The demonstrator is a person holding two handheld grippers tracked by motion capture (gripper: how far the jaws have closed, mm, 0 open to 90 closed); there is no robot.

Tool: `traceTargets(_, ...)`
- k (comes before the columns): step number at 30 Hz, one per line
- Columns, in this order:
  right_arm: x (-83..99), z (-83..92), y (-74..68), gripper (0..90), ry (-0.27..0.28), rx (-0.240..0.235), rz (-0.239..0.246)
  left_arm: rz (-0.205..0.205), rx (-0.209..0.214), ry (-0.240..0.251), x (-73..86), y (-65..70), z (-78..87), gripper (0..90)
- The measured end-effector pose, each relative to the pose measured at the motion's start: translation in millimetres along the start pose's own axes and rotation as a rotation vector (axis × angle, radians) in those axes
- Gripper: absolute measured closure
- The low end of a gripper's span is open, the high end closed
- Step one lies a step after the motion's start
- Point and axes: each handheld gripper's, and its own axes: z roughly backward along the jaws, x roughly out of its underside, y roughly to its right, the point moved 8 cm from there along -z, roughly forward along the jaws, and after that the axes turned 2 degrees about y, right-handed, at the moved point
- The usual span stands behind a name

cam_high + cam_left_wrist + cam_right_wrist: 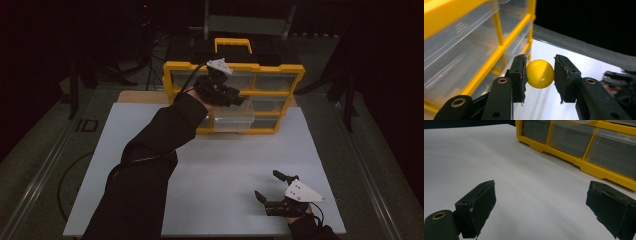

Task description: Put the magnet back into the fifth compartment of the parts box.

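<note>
Carrying the ball to the drawers

Holding the yellow ball (540, 74) between my left gripper's (540, 76) pads, I have it lifted off the table and close in front of the organiser (233, 66). Both pads press on its sides, so the pick-up looks done. What I judge is left: getting it into a drawer. One clear drawer (231, 120) in the lower row stands pulled out just below my left hand, and that seems the likely place; the drop itself is not yet made.

My right gripper (276, 187) rests low on the table (220, 165) near its front right corner, jaws spread wide with nothing between them.

The ball is smooth, glossy and round, likely hard plastic. My pads (520, 77) are black, rubbery and ragged at the edges. The organiser has a yellow plastic frame with a handle on top and see-through, boxy drawers. The table is a flat, matt white board.
</note>
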Motion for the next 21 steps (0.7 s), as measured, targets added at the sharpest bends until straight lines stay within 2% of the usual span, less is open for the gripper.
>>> traceTargets(1, 0.0, 0.0, 0.0, 8.9, 0.000, -0.001, 0.000, 0.009, -0.013, 0.005, 0.2, -1.9, -1.2, 63.0)
traceTargets(3, -0.1, 0.0, -0.2, 8.9, 0.000, -0.001, -0.001, 0.027, -0.013, 0.008, 0.6, -3.4, -2.4, 63.0)
traceTargets(9, 0.0, 0.0, -0.3, 8.9, 0.000, -0.002, -0.001, 0.051, -0.038, -0.007, 4.3, -6.8, -8.7, 63.0)
traceTargets(10, 0.1, -0.1, -0.2, 8.9, 0.000, -0.001, 0.000, 0.068, -0.052, -0.013, 6.1, -9.1, -11.5, 63.0)
traceTargets(11, 0.1, -0.1, -0.2, 8.9, 0.000, -0.002, 0.000, 0.067, -0.065, -0.015, 6.6, -10.4, -11.9, 63.0)
traceTargets(16, -0.1, 0.0, -0.4, 8.9, 0.000, -0.001, 0.001, 0.092, -0.079, -0.014, 9.3, -13.8, -16.1, 63.0)
traceTargets(21, -0.1, 0.0, -0.3, 8.9, -0.001, 0.000, 0.002, 0.109, -0.098, -0.050, 15.5, -16.5, -23.1, 62.9)
